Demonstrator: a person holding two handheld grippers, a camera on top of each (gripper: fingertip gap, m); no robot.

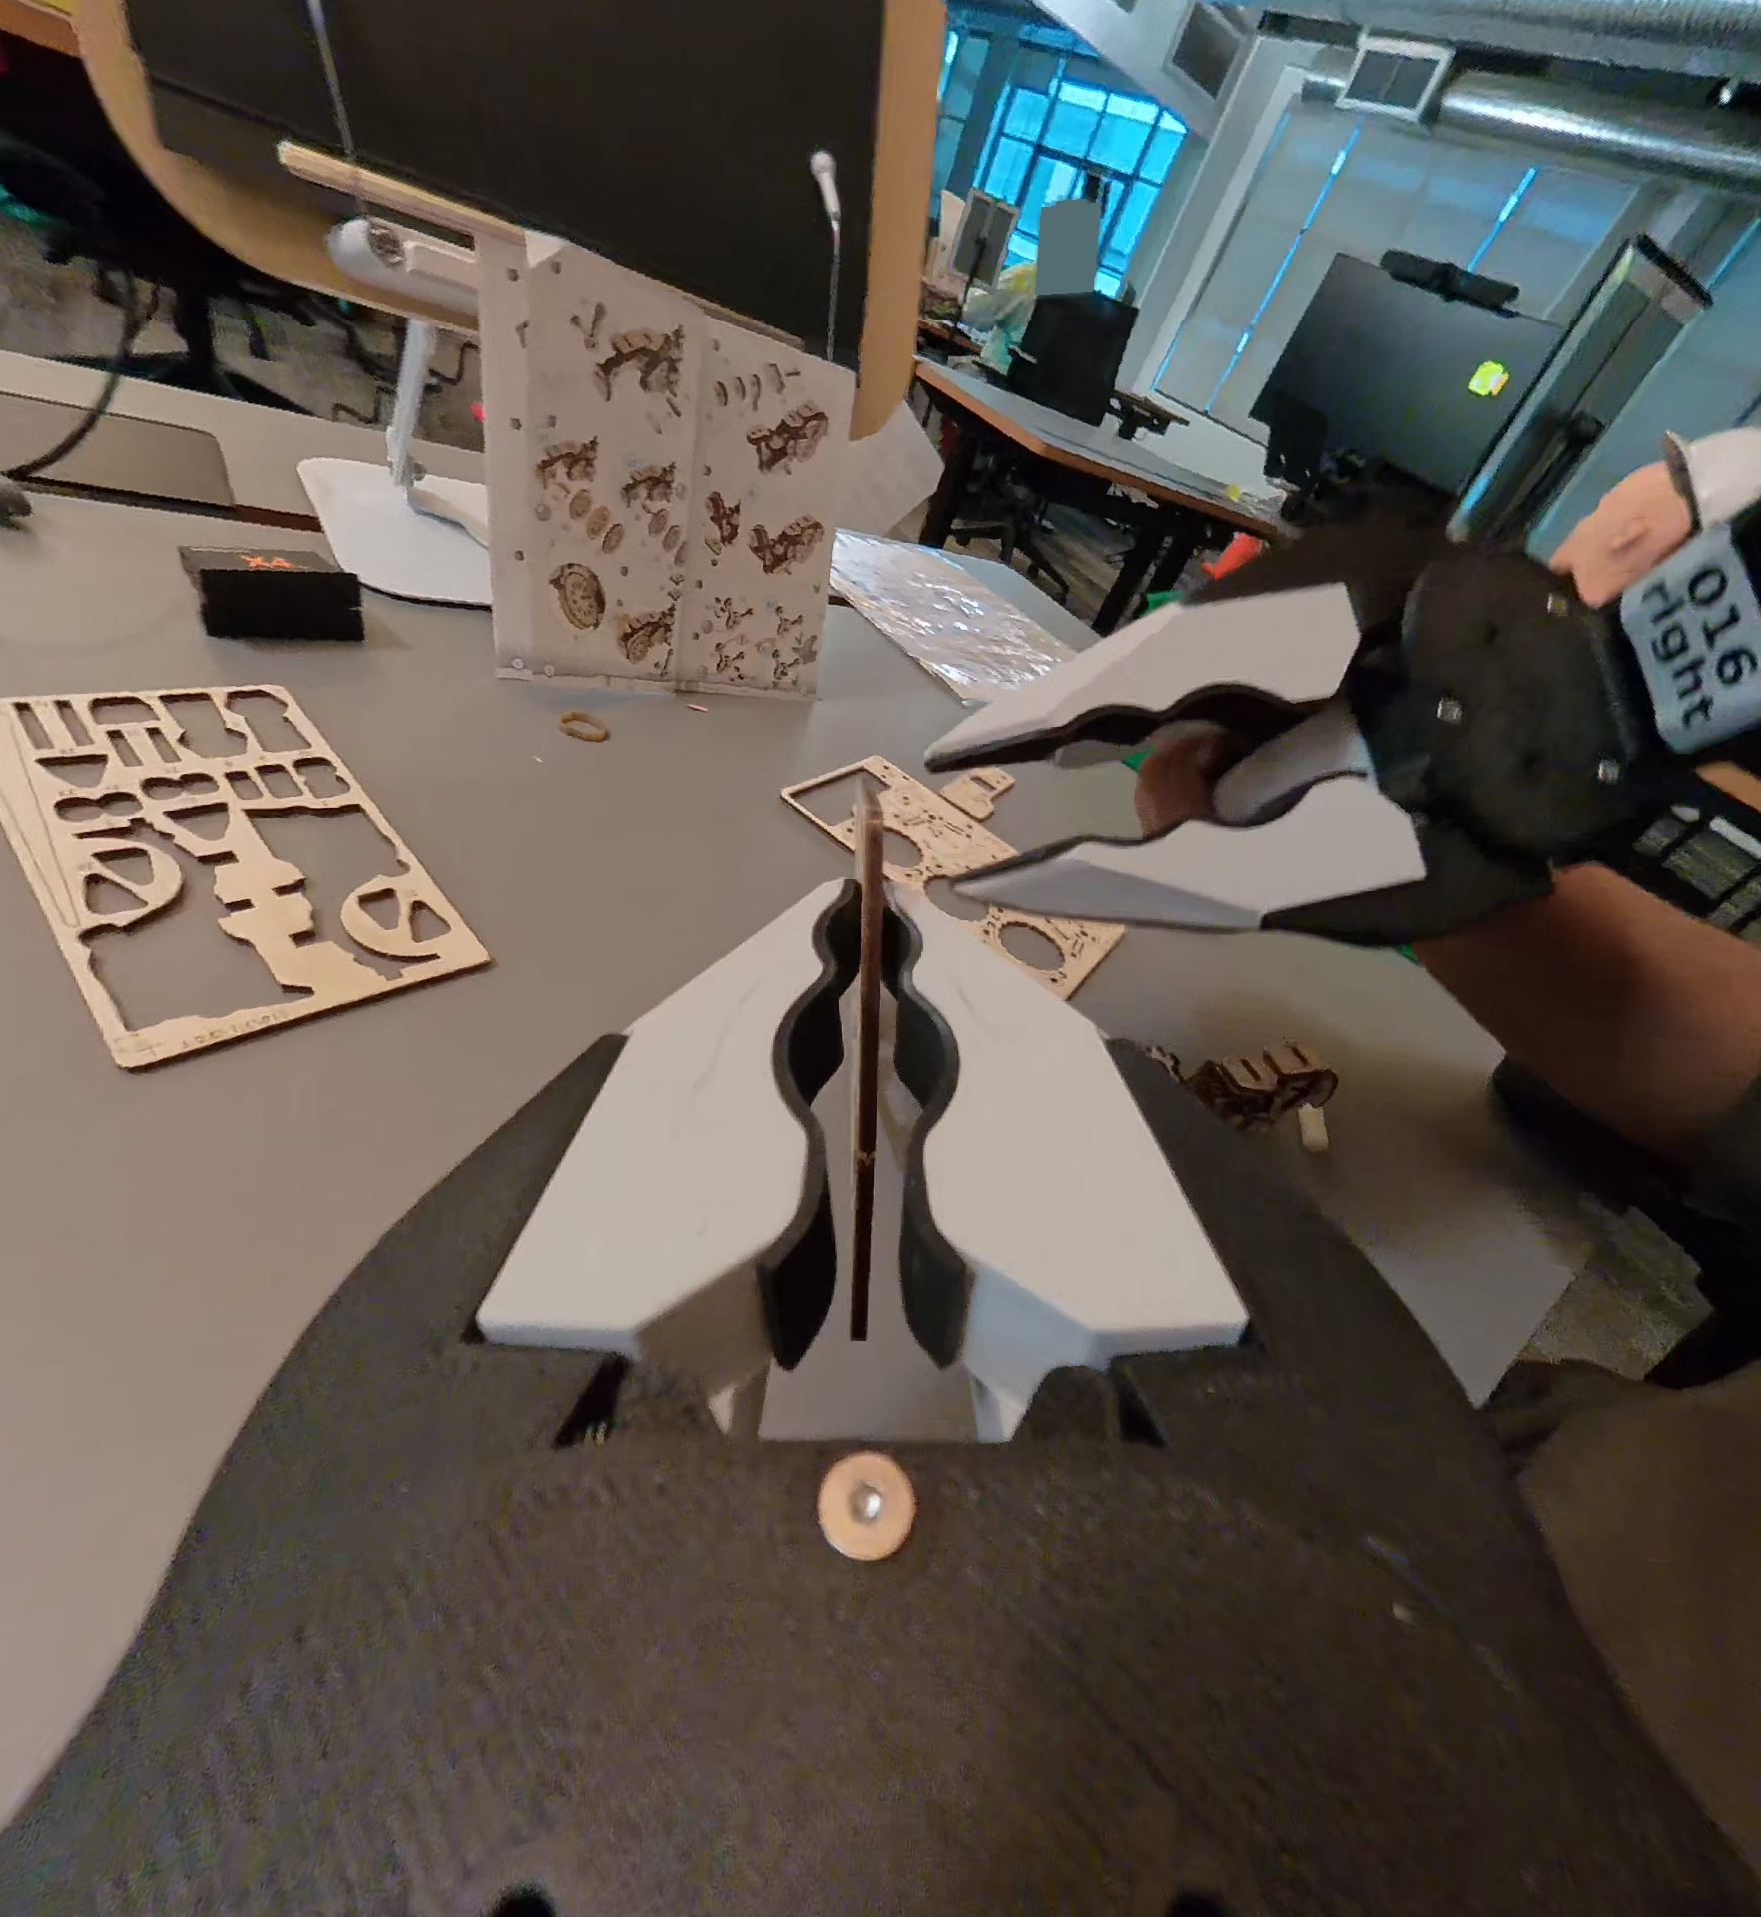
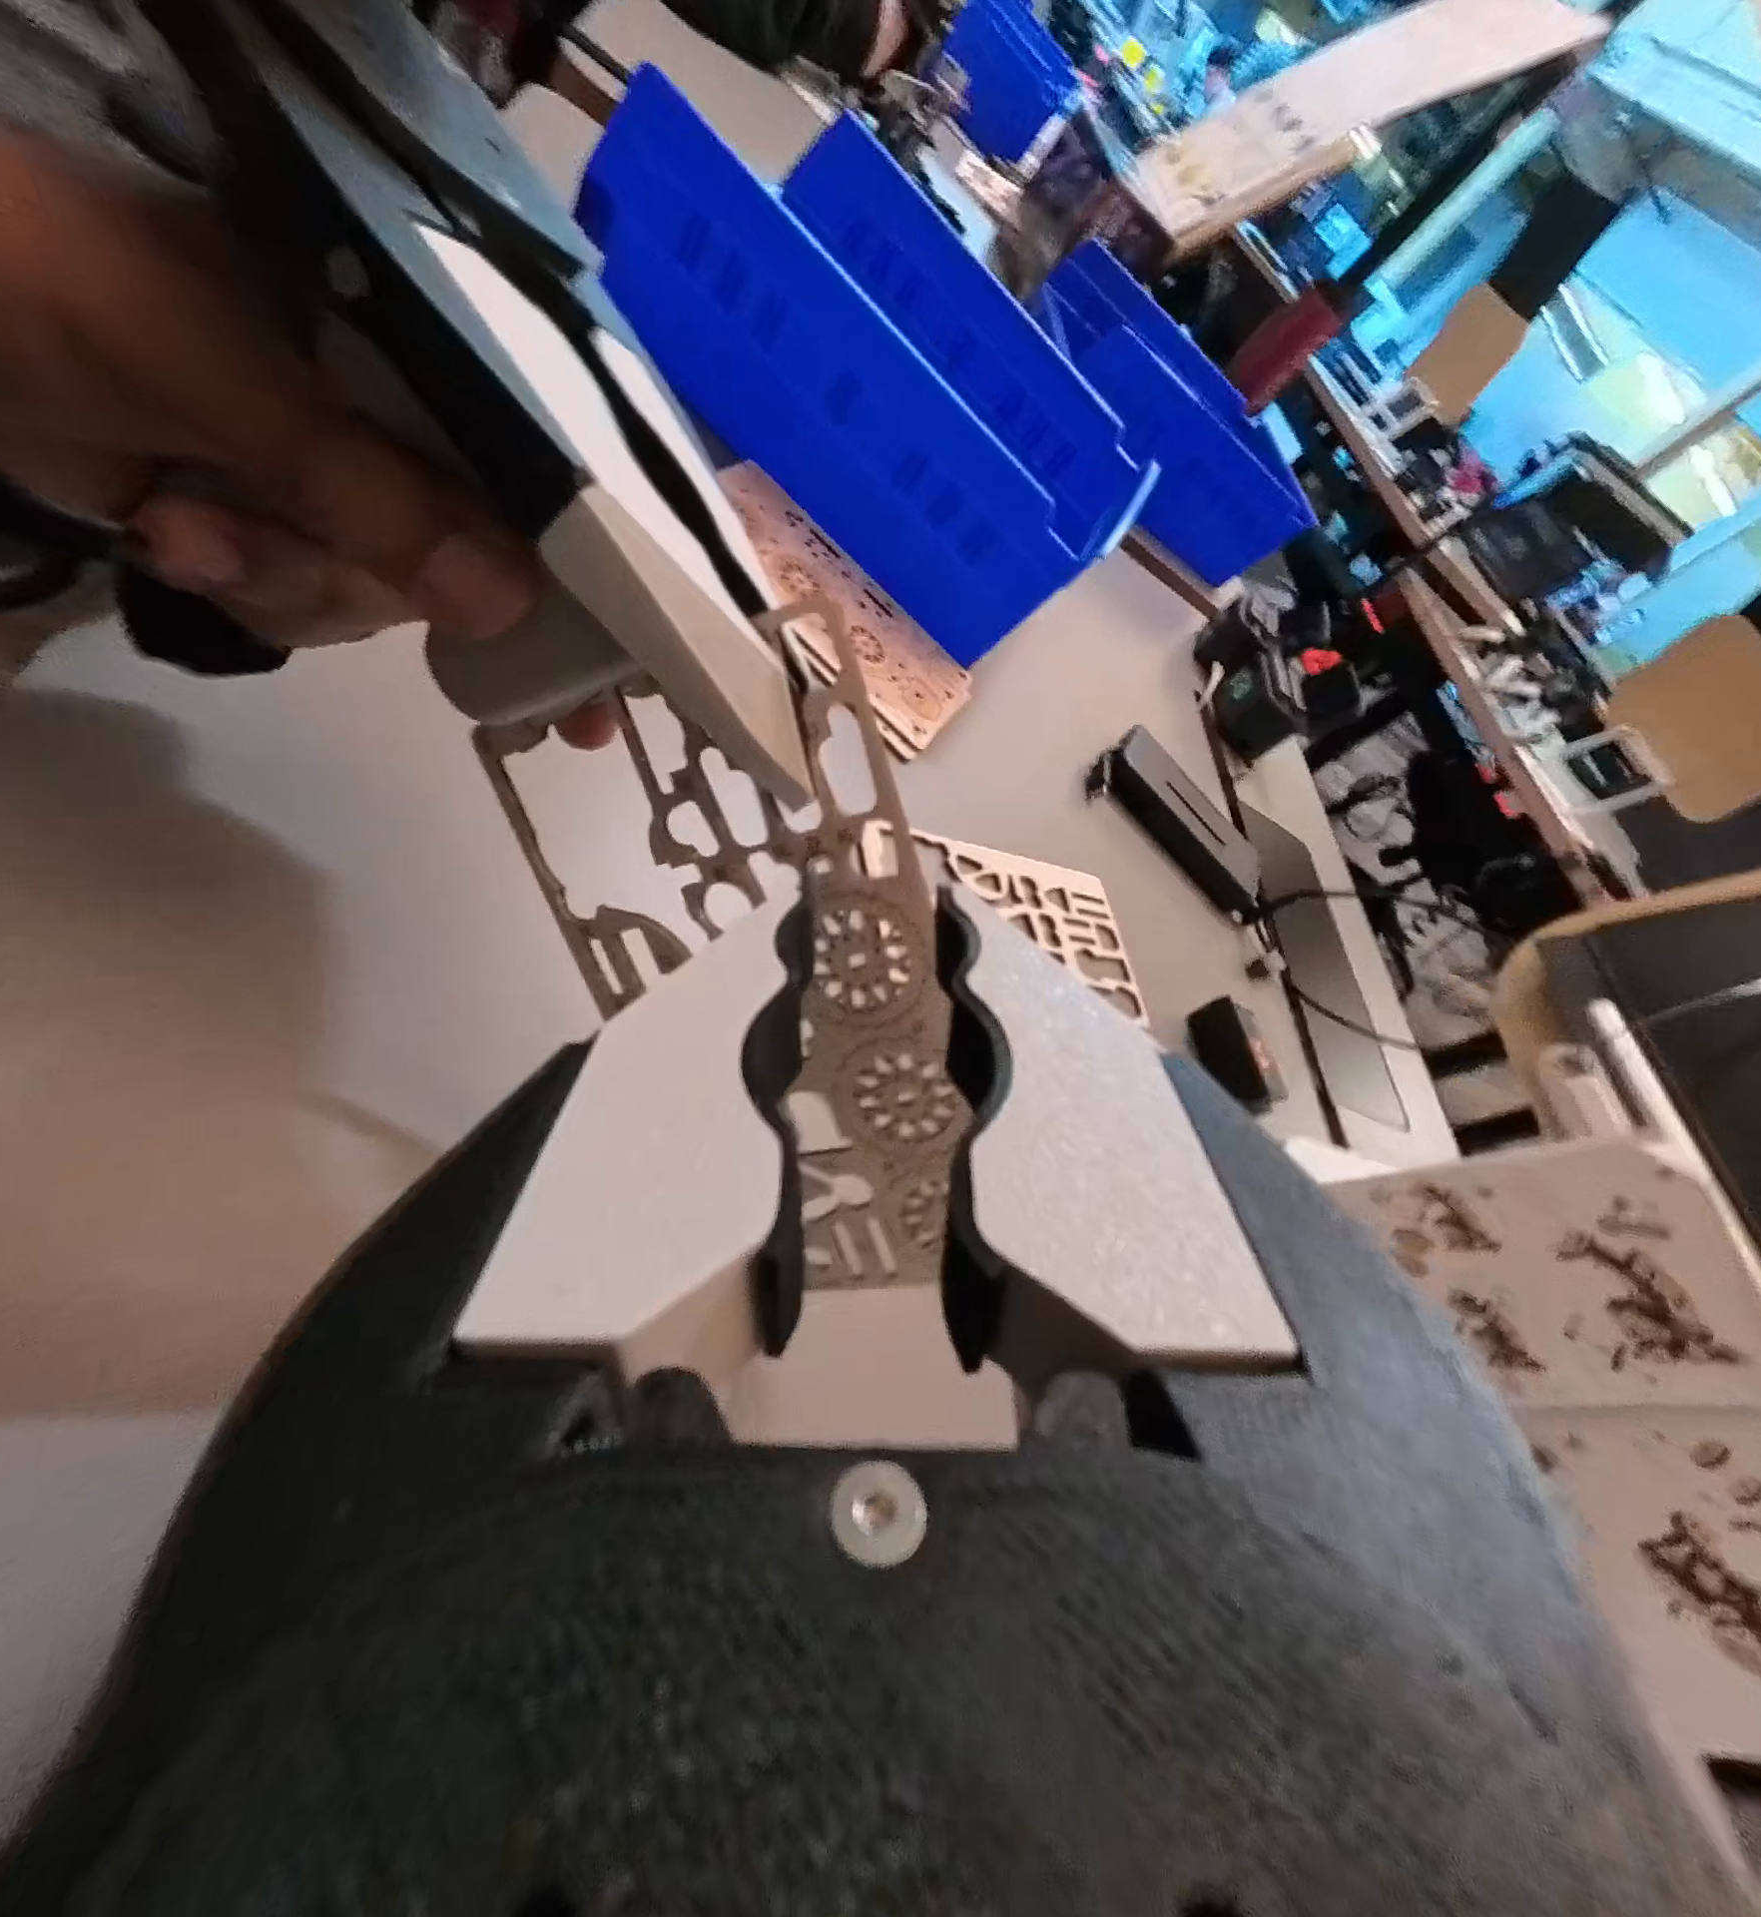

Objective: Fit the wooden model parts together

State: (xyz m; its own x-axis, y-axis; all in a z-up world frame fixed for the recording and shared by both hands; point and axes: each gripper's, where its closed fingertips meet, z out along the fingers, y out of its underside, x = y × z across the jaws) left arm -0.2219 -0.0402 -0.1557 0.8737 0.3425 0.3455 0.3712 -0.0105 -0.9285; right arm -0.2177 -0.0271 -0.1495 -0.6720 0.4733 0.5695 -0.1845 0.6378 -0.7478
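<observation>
My left gripper (image 1: 868, 892) is shut on a thin wooden parts sheet (image 1: 864, 1089), held upright and seen edge-on between its fingers. In the right wrist view the same sheet (image 2: 871, 1089) faces me, with gear-shaped cutouts, and the left gripper (image 2: 793, 726) pinches its far edge. My right gripper (image 1: 944, 825) is open, its lower fingertip close to the sheet's right face near the top. In its own view the right gripper (image 2: 876, 913) has jaws standing apart, with the sheet showing through the gap. A small partly built wooden model (image 1: 1260, 1079) lies on the table to the right.
An emptied wooden sheet (image 1: 213, 861) lies flat at the left, also visible in the right wrist view (image 2: 1042, 934). Another sheet (image 1: 959, 861) lies under the grippers. An instruction sheet (image 1: 669, 498) stands at the back beside a black box (image 1: 270, 591). Blue bins (image 2: 856, 342) line the far side. Both grippers' tips are close together, under 4 cm apart. From either gripper's tips it is about 20 cm to the small partly built wooden model (image 1: 1260, 1079).
</observation>
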